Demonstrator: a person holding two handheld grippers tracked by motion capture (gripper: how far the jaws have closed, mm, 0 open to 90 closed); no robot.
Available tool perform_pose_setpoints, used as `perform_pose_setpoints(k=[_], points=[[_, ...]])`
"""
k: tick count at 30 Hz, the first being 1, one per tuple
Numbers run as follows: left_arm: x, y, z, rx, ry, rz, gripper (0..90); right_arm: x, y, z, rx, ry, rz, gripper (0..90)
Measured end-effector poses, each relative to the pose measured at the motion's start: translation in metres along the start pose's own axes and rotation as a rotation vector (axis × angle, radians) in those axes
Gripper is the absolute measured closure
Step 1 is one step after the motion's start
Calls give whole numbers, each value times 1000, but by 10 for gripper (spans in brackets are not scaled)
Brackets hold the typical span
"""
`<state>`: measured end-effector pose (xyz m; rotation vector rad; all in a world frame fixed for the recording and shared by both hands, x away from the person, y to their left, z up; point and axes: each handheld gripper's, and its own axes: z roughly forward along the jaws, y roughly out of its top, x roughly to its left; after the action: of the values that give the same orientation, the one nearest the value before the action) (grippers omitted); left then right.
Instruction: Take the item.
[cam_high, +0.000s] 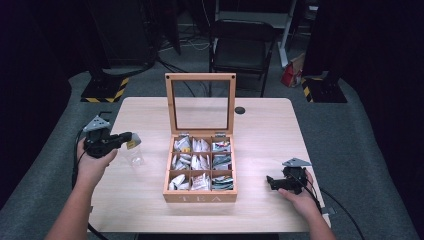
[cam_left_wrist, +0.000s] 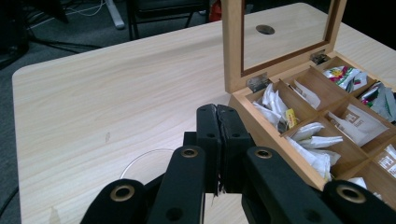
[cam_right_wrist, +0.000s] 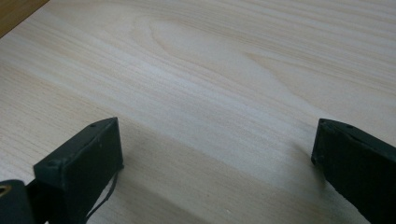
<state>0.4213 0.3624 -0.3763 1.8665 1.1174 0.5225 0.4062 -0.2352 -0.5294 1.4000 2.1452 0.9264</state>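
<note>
Wooden table, tea bag held over glass: placement check

Pale wood table (cam_high: 260, 125) stands on grey floor in a dark room, with a black chair (cam_high: 240, 45) behind it. At its centre sits the tea box (cam_high: 200, 197), its windowed lid (cam_high: 200, 77) upright and nine compartments of sachets exposed.

Left gripper (cam_high: 130, 138) is left of the box, its jaws pressed together on a small pale tea bag (cam_high: 133, 144) with a yellowish tag. The bag hangs just above a clear glass (cam_high: 134, 159) standing on the table beside the box. Right gripper (cam_high: 270, 182) rests low near the table's right front, jaws spread wide with nothing between them.

Step in hand, as judged: lowering the bag into the glass. Recommended practice: centre the bag over the rim, lower it until it is inside the wall, and only then part the jaws. The glass looks light, so a sideways nudge could tip it. The idle hand could steady it.

View comparison: the high view gives the bag and its position over the glass. The left gripper view (cam_left_wrist: 218, 112) confirms the jaws meet with no gap and shows just a thin arc of the glass rim (cam_left_wrist: 140, 161) below, plus the sachets at close range. The right gripper view (cam_right_wrist: 215, 140) confirms bare wood between the open jaws
</note>
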Motion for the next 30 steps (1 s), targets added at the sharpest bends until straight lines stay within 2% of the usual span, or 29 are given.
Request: perform_pose_setpoints(k=[14,21,30], points=[[16,-9,3,8,32,-49,885,0,0,0,0,0,0,12],[21,-18,11,11,48,-78,885,0,0,0,0,0,-1,13],[24,-30,24,46,53,-95,885,0,0,0,-1,0,0,13]])
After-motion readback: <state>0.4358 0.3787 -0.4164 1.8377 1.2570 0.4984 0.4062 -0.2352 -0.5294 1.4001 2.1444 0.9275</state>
